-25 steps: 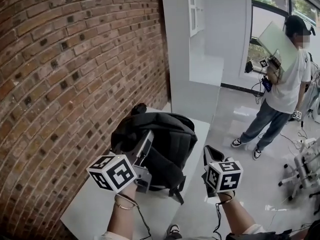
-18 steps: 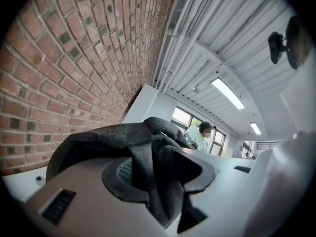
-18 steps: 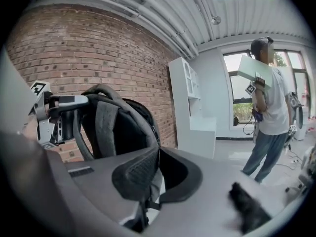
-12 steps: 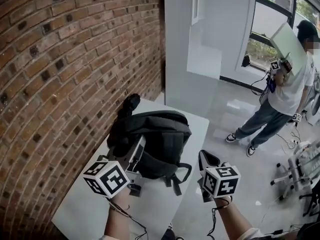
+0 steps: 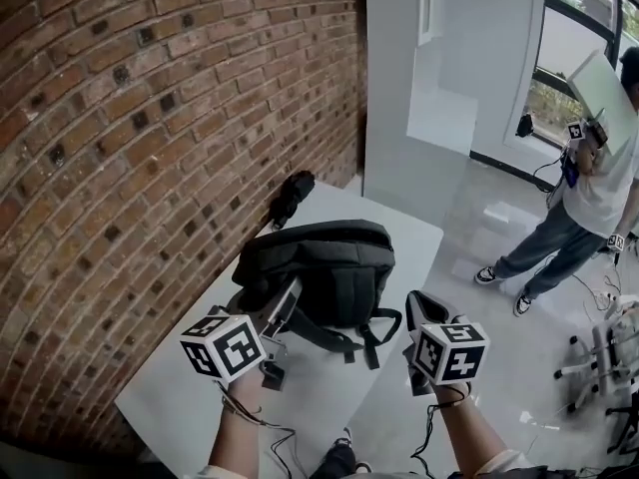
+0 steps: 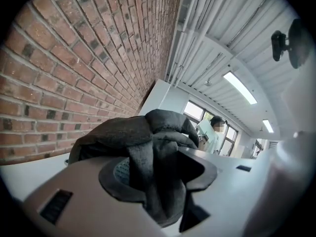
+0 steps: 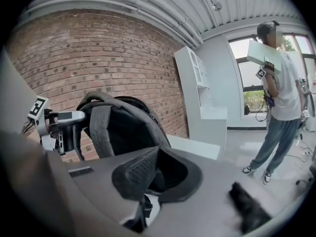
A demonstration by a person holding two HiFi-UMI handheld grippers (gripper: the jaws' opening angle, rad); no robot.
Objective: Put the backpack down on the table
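Observation:
A black backpack [image 5: 324, 272] rests on the white table [image 5: 190, 407], close to the brick wall. My left gripper [image 5: 288, 299] is at its near left side. One backpack strap [image 6: 153, 177] stands between its jaws and touches both pads, and the jaws are opening. In the right gripper view the backpack [image 7: 123, 127] rises at left, with my left gripper [image 7: 59, 125] beside it. My right gripper [image 5: 417, 309] hangs just off the table's right edge, next to a loose strap loop [image 5: 384, 325]. Its jaws look shut, with nothing clearly between them.
The brick wall [image 5: 120, 148] runs along the table's left side. A small black object [image 5: 292, 193] lies at the table's far end. A white cabinet [image 5: 419, 118] stands beyond. A person [image 5: 589, 198] holding a board stands at right, near a chair base [image 5: 599, 367].
The backpack has come down and settled flatter on the table. Both grippers have sunk with it, the left more than the right.

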